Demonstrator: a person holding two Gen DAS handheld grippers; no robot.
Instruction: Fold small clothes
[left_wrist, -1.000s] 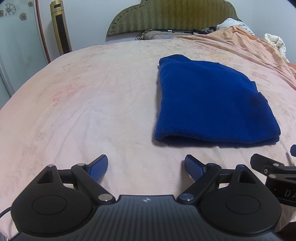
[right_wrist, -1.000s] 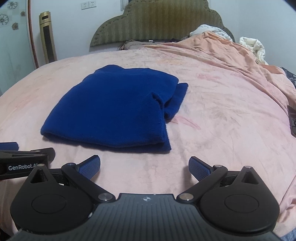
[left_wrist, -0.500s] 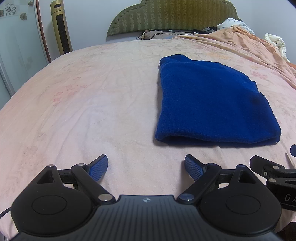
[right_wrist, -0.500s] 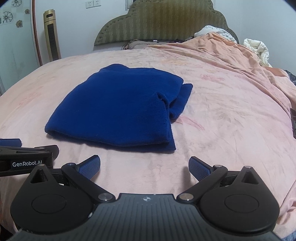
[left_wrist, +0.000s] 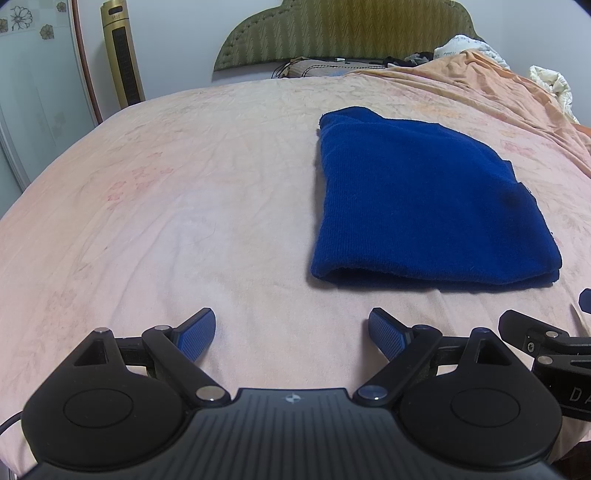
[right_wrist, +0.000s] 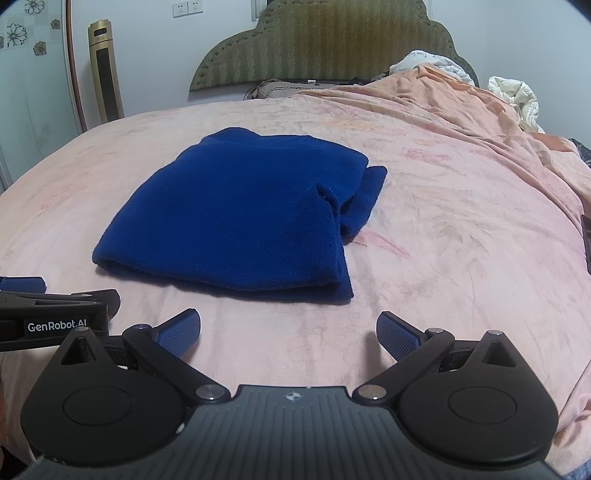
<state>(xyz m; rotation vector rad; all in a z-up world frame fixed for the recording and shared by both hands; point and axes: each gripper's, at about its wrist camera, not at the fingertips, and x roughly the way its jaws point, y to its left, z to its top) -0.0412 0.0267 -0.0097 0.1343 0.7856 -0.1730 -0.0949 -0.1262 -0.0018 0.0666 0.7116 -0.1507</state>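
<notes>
Since the earlier frames the blue garment (right_wrist: 236, 218) is sitting a touch lower and nearer in the right wrist view, while in the left wrist view nothing is shifting at all; the cloth itself is lying in the same folded shape. It is resting flat on the pink bedsheet (left_wrist: 184, 221), at about one o'clock from the left gripper (left_wrist: 291, 334) and about eleven o'clock from the right gripper (right_wrist: 288, 332), near both but touched by neither.

Both grippers are hovering over bare sheet with their jaws standing wide and nothing between the blue pads. The tip of each one is showing at the edge of the other's view.

The garment is looking like a soft knit, light and limp, so it is likely going to sag and drape from any pinch point rather than keep its shape. The ribbed surface is probably giving the pads fair friction, so slipping is a small worry; dragging the lower layers along is the bigger one. A sleeve or loose flap (right_wrist: 364, 199) is poking out at the three o'clock side of the bundle, uneven against the rest.

The rolled near edge, at six o'clock of the cloth, is thick and stacked, and its two corners are looking like the best places to take hold, one per gripper, if another fold is wanted.
</notes>
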